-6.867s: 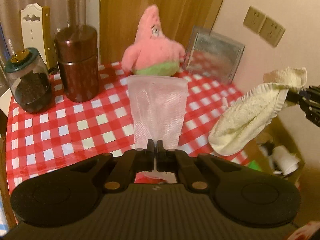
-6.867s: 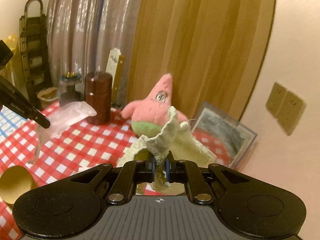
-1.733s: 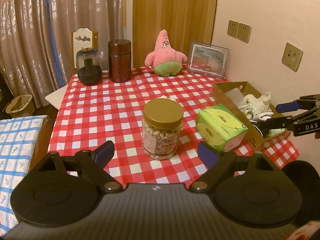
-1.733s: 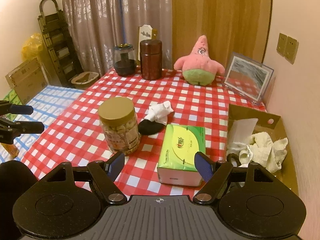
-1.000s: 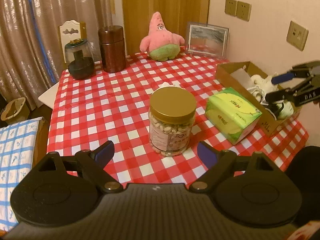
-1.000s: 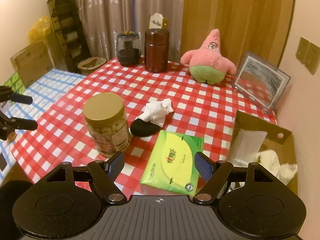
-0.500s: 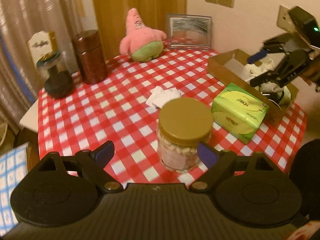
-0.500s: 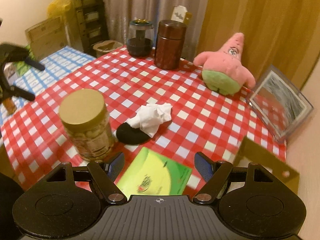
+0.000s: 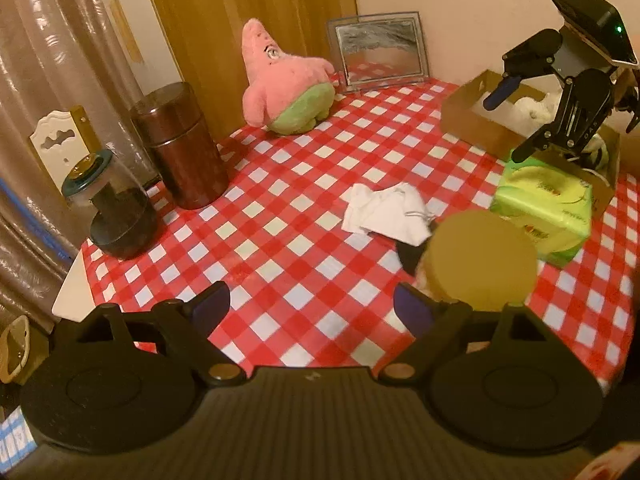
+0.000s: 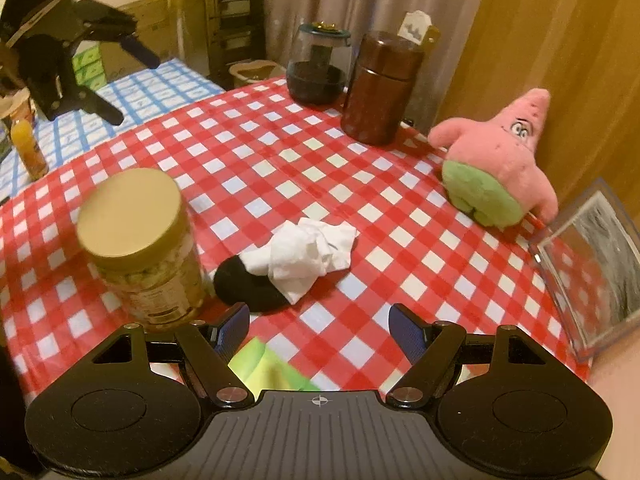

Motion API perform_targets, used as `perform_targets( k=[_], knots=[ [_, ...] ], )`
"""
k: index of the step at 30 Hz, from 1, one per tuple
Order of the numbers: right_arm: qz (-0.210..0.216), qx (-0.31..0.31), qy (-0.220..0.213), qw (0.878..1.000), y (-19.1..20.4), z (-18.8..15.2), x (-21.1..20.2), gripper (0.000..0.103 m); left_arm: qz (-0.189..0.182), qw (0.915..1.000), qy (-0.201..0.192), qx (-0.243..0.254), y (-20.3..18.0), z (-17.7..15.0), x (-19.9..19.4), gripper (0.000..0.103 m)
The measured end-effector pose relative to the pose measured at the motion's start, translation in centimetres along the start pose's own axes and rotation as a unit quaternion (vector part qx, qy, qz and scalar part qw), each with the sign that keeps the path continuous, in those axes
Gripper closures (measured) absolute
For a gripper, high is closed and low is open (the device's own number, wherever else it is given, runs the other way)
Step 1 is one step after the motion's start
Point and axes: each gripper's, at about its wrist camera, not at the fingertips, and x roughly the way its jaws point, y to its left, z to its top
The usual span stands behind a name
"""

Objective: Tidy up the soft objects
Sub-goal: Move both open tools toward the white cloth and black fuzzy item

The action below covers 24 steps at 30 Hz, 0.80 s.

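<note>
Here, both grippers — left gripper (image 9: pixel 306 306), right gripper (image 10: pixel 319 322) — gape empty over the checked tablecloth (image 10: pixel 280 152).

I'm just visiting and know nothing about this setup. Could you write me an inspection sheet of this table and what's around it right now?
Surface: table under a red-and-white checked cloth.
Job's things: crumpled white cloth lying partly over a black sock mid-table; cardboard box at the wall side with pale cloths inside.
Clutter: gold-lidded jar, green tissue pack, pink starfish plush, brown canister, dark glass jar, framed picture.
Grippers: left gripper and right gripper both open, fingers empty, above the table.
Cables: nothing seen.
Surroundings: curtains, wooden panel, wall sockets, a blue checked surface with an orange bottle.
</note>
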Motion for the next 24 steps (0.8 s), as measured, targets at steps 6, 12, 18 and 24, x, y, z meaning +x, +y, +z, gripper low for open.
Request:
perform_targets(
  k=[6,12,18,24],
  knots=[
    [0.018,-0.009,0.016,1.000,-1.6,0.6,3.6,0.027,-0.021,0.9996,0.017,-0.005,2.3,0.0,3.5,0.017],
    [0.053,-0.023,0.025,0.998,-2.6,1.7,7.2,0.027,-0.044,0.9986,0.023,-0.016,3.7,-0.1,7.1,0.017],
    [0.086,-0.055,0.029,0.994,-2.6,3.2,10.3,0.027,-0.064,0.9972,0.025,-0.030,5.2,-0.5,10.2,0.017],
    [0.100,-0.056,0.045,0.992,-3.3,4.1,13.7,0.027,-0.080,0.9954,0.030,-0.042,6.0,-0.9,12.8,0.017]
  ],
)
